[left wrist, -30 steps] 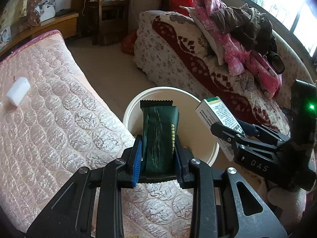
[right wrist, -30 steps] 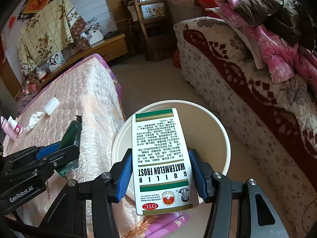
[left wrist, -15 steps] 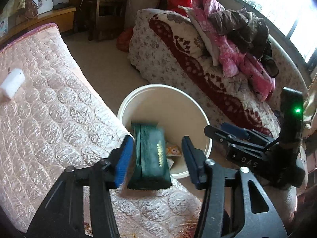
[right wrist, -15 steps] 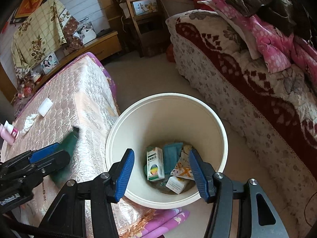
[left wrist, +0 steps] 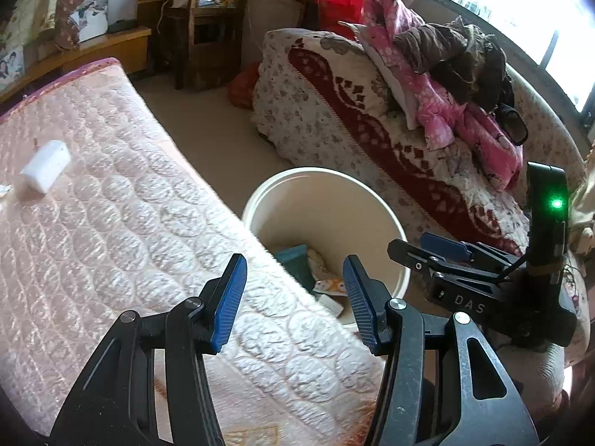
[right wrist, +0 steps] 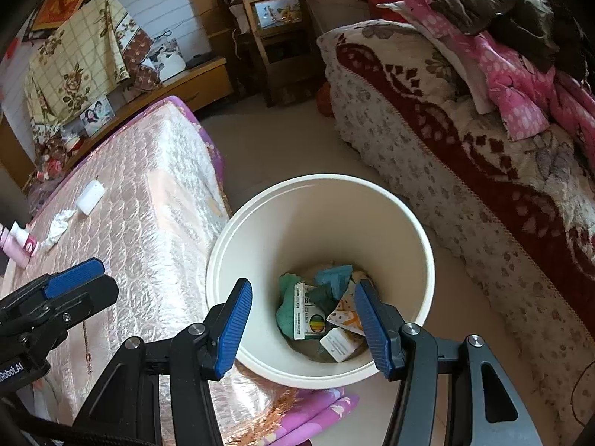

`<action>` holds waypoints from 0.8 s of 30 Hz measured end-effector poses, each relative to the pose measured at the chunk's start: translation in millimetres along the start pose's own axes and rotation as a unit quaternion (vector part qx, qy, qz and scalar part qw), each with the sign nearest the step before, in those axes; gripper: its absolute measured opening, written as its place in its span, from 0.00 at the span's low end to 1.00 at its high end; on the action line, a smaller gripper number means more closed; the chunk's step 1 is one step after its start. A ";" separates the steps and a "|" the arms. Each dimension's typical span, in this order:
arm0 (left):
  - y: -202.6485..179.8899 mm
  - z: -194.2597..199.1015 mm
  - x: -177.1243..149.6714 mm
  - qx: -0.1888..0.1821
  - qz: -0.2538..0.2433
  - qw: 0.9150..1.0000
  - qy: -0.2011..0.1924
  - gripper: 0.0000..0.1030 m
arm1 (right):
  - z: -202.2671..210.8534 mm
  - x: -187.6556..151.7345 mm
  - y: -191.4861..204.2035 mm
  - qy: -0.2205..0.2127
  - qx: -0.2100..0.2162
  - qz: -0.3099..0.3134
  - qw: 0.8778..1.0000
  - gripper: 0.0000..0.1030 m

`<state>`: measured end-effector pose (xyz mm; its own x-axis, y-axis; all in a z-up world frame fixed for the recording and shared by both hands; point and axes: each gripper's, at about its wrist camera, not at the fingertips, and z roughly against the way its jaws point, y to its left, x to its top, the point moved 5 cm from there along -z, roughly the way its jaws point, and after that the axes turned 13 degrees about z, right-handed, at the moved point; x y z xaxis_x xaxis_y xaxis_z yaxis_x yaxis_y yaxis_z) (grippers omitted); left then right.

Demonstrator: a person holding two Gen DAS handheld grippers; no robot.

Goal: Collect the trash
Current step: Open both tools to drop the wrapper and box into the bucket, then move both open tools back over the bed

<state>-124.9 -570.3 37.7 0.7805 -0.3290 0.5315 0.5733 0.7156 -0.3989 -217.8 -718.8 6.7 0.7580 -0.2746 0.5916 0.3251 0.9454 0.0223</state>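
A cream waste bin (right wrist: 416,230) stands on the floor between the pink mattress and the sofa; it also shows in the left wrist view (left wrist: 372,208). Inside lie a white and green medicine box (right wrist: 306,312), a dark green packet (right wrist: 323,295), a teal wrapper (right wrist: 333,277) and other scraps. My right gripper (right wrist: 303,321) is open and empty above the bin. My left gripper (left wrist: 293,297) is open and empty over the mattress edge beside the bin. A white block (left wrist: 46,165) and a crumpled tissue (right wrist: 57,225) lie on the mattress.
The pink quilted mattress (left wrist: 111,223) fills the left. A sofa with a red and cream blanket (right wrist: 483,171) and piled clothes (left wrist: 446,74) lies to the right. Pink bottles (right wrist: 18,243) sit at the mattress's far left. A wooden chair (right wrist: 275,37) stands behind.
Both grippers opened. The medicine box dropped from the right gripper and the green packet from the left, both into the bin. The left gripper drew back over the mattress.
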 end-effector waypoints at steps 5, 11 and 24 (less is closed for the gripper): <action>18.7 6.8 1.2 0.022 0.011 1.000 -0.010 0.51 | -1.7 1.1 14.9 0.002 0.006 0.012 1.000 0.54; 46.4 20.0 3.5 0.047 0.030 0.998 -0.027 0.51 | -0.1 7.3 35.9 -0.002 0.010 0.029 1.000 0.58; 114.5 52.6 4.7 0.091 0.080 0.991 -0.055 0.51 | -3.0 25.7 99.2 -0.006 0.037 0.079 0.996 0.64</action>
<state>-68.7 -457.4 33.8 0.8198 -0.1409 0.5551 0.3832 0.8552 -0.3489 -164.4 -632.6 21.6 0.7890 -0.1201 0.6025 0.1593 0.9872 -0.0117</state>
